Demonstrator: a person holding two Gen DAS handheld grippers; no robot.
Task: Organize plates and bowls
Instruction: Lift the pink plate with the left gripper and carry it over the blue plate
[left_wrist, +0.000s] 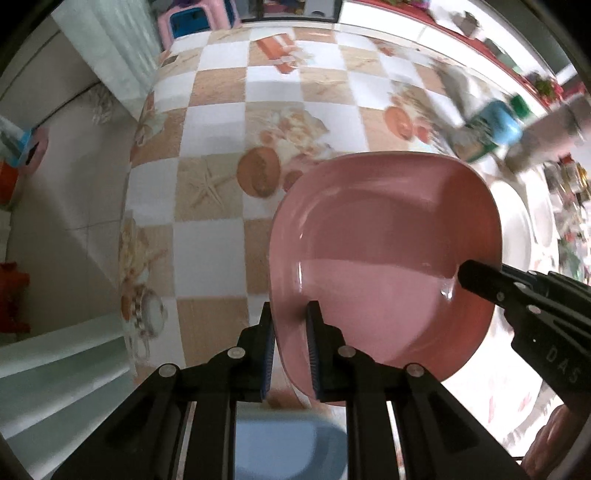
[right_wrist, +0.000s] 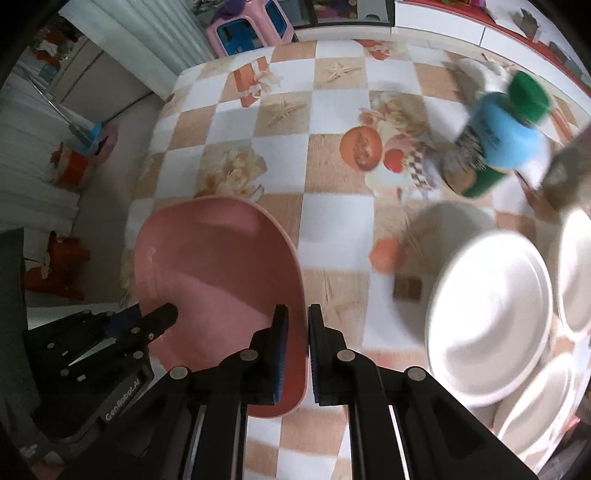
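One pink plate is held up over the checkered tablecloth, tilted. Two grippers hold it. The left gripper pinches the plate's left rim, one finger on each side. The right gripper pinches the plate's right rim the same way, with its jaws almost together on the thin edge.

To the right on the table are white plates. They are blurry, so I count about four, but I cannot be sure. Far and right stands one can with a blue label and a green lid. One blue dish sits low and near, under the left gripper. One pink stool is far away on the floor.
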